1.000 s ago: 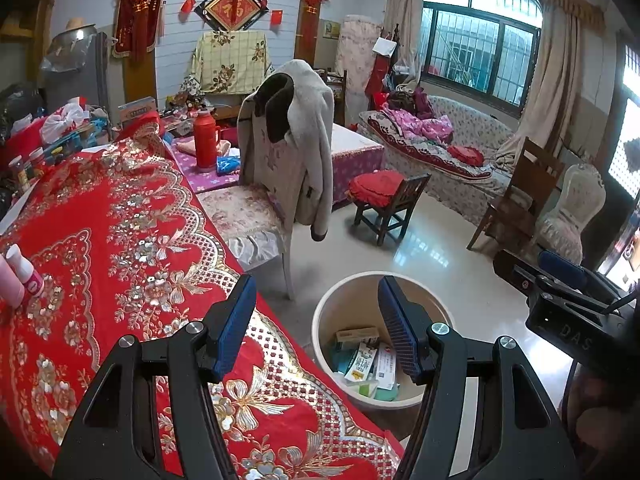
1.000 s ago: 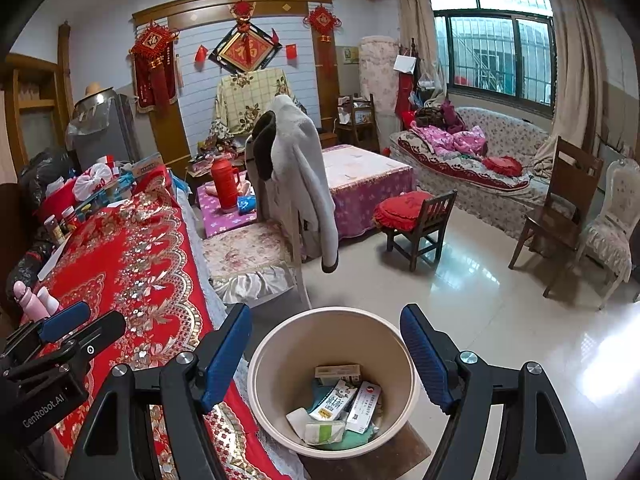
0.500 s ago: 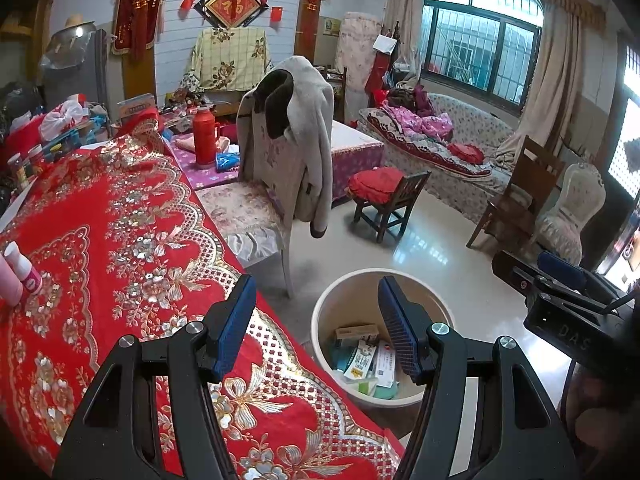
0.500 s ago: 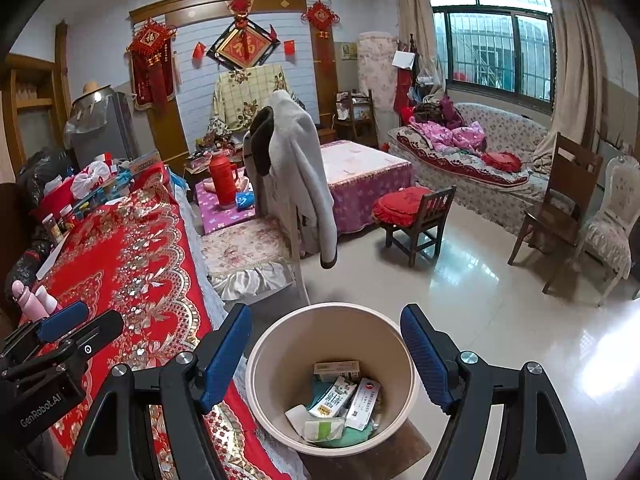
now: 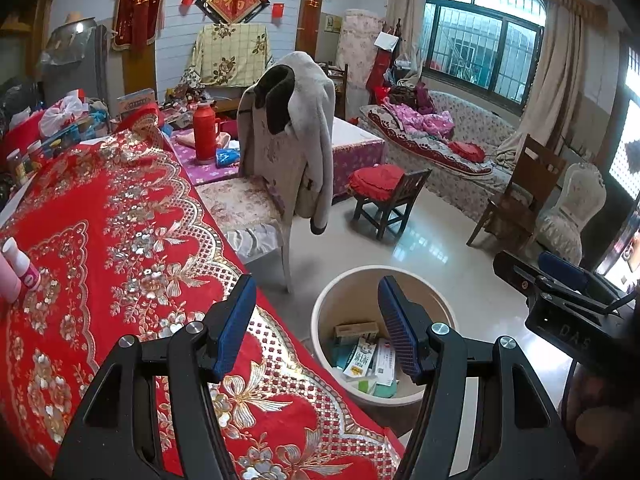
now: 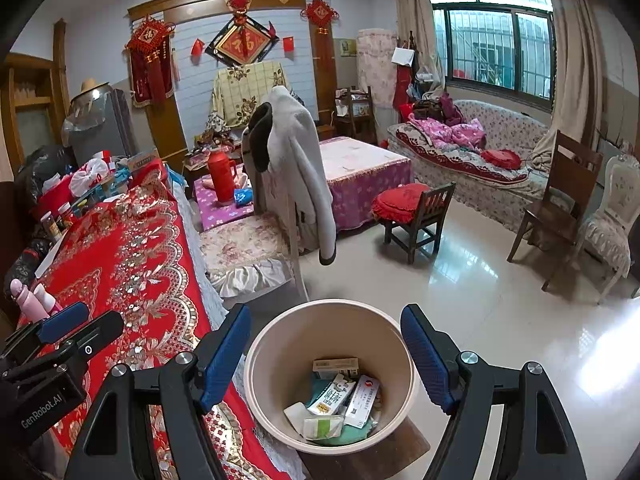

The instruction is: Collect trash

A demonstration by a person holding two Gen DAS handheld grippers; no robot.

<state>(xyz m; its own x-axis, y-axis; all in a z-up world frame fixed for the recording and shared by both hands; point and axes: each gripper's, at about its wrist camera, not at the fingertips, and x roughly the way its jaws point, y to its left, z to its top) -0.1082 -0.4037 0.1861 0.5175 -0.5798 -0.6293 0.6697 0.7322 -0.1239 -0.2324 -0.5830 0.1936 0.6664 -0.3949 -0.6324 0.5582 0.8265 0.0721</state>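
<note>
A cream round trash bin (image 6: 272, 364) stands on the floor beside the table; it also shows in the left wrist view (image 5: 344, 280). Several paper boxes and wrappers (image 6: 340, 404) lie in its bottom. My right gripper (image 6: 326, 344) is open and empty, held above the bin. My left gripper (image 5: 316, 312) is open and empty, above the table's edge and the bin. Each gripper shows in the other's view: the left one (image 6: 60, 332), the right one (image 5: 560, 280).
A table with a red embroidered cloth (image 5: 100, 220) runs along the left. Pink and white bottles (image 5: 16, 268) stand on it, with clutter at its far end. A chair with a grey coat (image 5: 296, 140) stands beyond the bin. Small stool, sofa and chairs further right.
Almost nothing has moved. Both grippers stay open over the bin with only a slight drift of view.
</note>
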